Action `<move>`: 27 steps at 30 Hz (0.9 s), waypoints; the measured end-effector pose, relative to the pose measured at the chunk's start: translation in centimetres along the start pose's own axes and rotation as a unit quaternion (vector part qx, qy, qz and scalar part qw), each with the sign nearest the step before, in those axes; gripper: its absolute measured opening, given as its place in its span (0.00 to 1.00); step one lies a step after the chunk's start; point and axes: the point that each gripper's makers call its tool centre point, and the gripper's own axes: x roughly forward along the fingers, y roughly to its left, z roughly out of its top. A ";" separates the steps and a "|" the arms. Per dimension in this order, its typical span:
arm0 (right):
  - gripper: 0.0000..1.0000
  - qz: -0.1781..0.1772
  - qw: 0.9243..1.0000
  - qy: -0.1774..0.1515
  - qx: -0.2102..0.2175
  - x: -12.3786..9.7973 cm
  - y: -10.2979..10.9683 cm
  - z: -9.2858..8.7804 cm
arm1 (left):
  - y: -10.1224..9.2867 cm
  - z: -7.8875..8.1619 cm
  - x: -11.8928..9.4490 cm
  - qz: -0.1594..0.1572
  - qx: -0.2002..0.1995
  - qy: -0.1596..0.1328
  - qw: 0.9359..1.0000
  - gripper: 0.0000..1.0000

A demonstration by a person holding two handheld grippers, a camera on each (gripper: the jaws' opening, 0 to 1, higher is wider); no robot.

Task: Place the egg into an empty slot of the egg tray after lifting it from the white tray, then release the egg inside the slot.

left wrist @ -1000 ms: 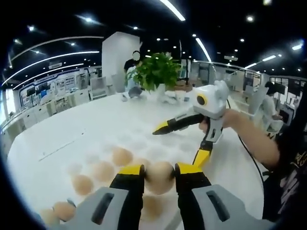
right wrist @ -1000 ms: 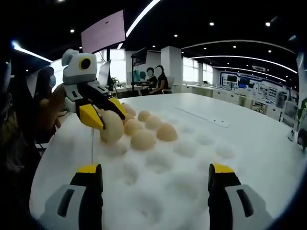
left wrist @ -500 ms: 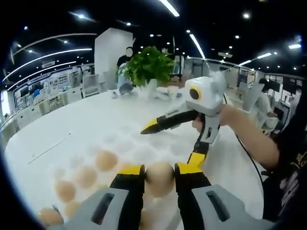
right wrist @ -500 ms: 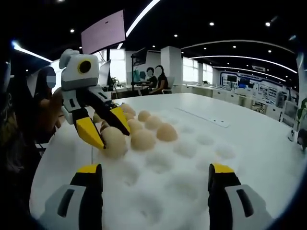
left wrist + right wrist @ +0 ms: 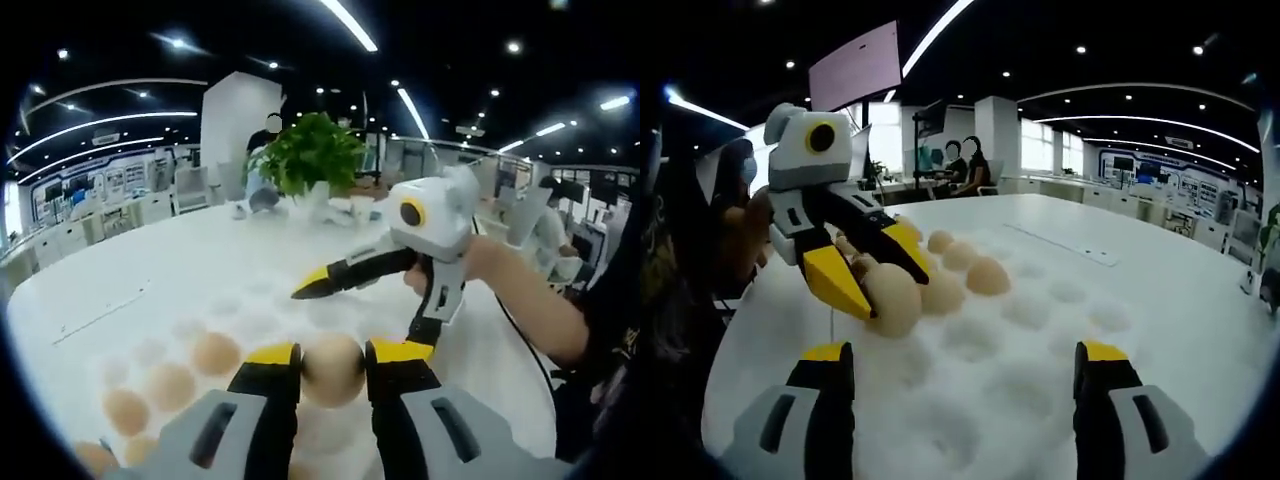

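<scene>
Left gripper (image 5: 332,358) jaws clamped on egg (image 5: 333,369) above egg tray (image 5: 1040,350); right gripper (image 5: 965,375) jaws wide apart, empty.

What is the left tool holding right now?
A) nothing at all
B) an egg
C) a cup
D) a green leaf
B: in the left gripper view the left tool has its yellow tips pressed on both sides of a tan egg, and the right gripper view shows that egg pinched over the white egg tray.
</scene>
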 end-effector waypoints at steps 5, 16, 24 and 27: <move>0.94 0.000 1.000 0.000 0.001 0.1 0.0 0.0 | 0.1 -0.5 0.2 0.001 0.003 0.007 1.000 0.28; 0.94 0.001 1.000 -0.002 0.002 0.2 0.0 0.1 | 0.6 -0.9 -0.4 0.006 -0.014 0.008 1.000 0.28; 0.94 0.002 1.000 -0.004 0.002 0.3 0.0 0.1 | 1.1 -0.7 -1.0 0.010 -0.037 -0.001 0.999 0.28; 0.94 0.002 1.000 -0.005 0.002 0.4 0.0 0.1 | 1.2 -0.1 -1.6 0.013 -0.043 -0.013 0.999 0.28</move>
